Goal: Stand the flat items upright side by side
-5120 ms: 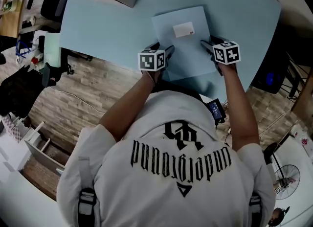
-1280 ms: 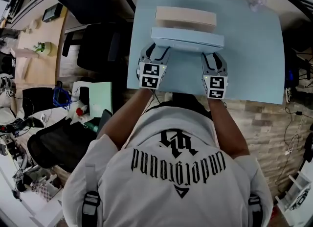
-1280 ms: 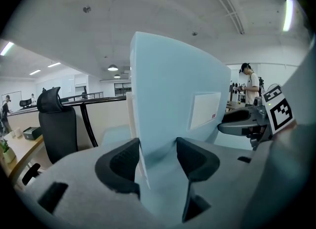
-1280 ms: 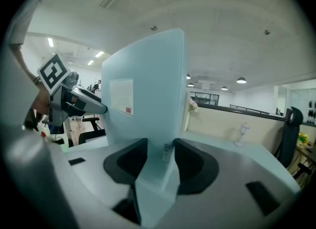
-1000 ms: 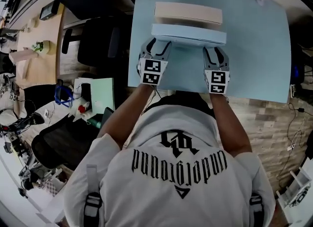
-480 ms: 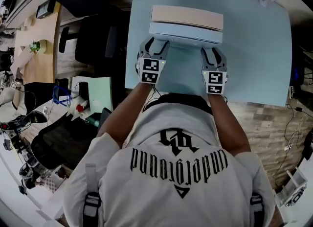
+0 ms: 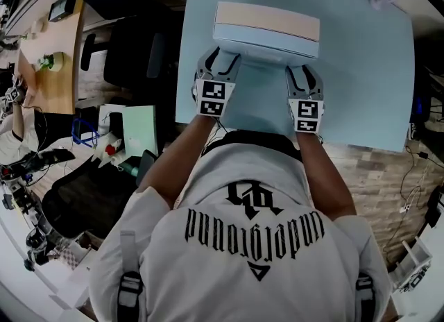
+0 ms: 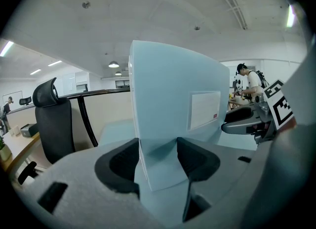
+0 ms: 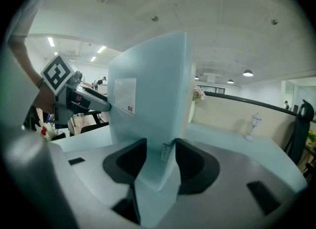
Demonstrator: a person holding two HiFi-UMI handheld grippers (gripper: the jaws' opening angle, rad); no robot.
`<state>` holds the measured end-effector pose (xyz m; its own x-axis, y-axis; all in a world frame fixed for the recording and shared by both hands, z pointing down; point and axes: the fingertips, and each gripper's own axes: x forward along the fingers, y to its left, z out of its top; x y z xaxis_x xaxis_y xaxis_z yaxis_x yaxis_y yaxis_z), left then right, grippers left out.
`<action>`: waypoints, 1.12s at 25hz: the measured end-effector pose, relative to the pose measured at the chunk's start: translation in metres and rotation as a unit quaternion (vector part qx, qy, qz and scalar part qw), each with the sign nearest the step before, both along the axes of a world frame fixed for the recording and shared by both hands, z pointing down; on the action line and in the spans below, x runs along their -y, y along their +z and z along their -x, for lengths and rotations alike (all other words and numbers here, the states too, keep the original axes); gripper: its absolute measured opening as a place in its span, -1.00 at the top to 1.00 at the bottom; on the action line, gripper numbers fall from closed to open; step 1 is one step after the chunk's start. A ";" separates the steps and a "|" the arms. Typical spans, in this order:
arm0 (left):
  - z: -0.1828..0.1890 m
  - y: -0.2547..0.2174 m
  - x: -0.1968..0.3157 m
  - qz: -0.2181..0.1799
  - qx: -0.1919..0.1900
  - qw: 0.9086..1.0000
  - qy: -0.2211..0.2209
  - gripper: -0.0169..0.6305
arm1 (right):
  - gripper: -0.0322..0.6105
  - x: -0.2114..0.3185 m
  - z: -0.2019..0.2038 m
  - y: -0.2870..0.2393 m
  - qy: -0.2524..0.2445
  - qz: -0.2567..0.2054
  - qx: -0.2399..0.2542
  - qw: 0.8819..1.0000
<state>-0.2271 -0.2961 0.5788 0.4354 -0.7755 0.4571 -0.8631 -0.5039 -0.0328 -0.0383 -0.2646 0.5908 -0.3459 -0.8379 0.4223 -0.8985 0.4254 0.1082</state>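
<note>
Your left gripper (image 7: 222, 60) clamped on the left end of the upright blue box (image 7: 267, 39), your right gripper (image 7: 303, 72) on its right end, jaws opening with the box between them, blue box standing against the beige box (image 7: 267, 19), both on the blue table (image 7: 361, 78).

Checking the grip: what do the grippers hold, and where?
Both clamp the upright blue folder near its bottom corners: left gripper at the left end, right gripper at the right end, its jaws now opening.

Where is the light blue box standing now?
Head view: the light blue box stands upright mid-table, just in front of the beige box.
</note>
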 end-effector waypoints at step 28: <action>0.042 -0.117 -0.092 -0.082 -0.081 0.993 0.011 0.13 | 0.30 -0.073 0.011 -0.151 -0.025 -0.114 0.034 0.993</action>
